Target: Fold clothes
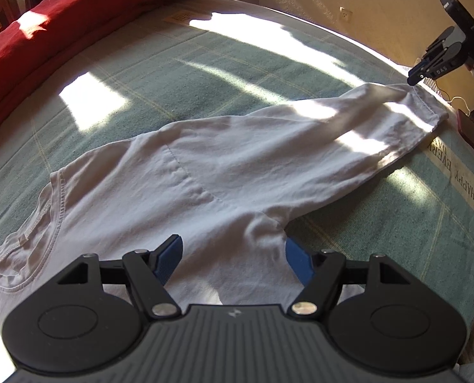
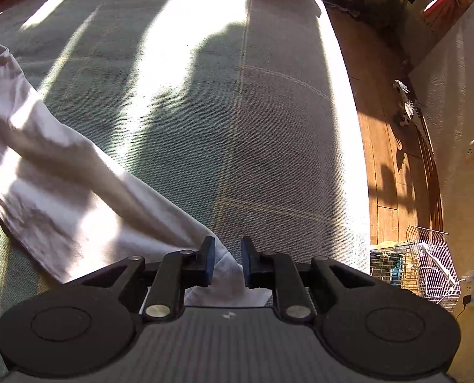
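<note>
A white T-shirt (image 1: 221, 166) lies stretched across a green checked blanket (image 1: 173, 73), neckline at the lower left and hem at the upper right. My left gripper (image 1: 233, 255) stands wide open over the sleeve, a bunch of cloth between its blue pads (image 1: 170, 255), which do not press on it. In the right wrist view the shirt (image 2: 61, 191) runs in from the left. Its hem corner lies between the fingers of my right gripper (image 2: 227, 261), whose jaws stand a narrow gap apart. The left wrist view shows the right gripper (image 1: 415, 78) at that hem corner.
A red duvet (image 1: 61, 16) lies heaped along the far left of the bed. The bed's edge drops to a wooden floor (image 2: 387, 159) on the right, where a white wire cage (image 2: 428, 265) stands. A dark red flat object (image 1: 470, 131) lies by the bed's right edge.
</note>
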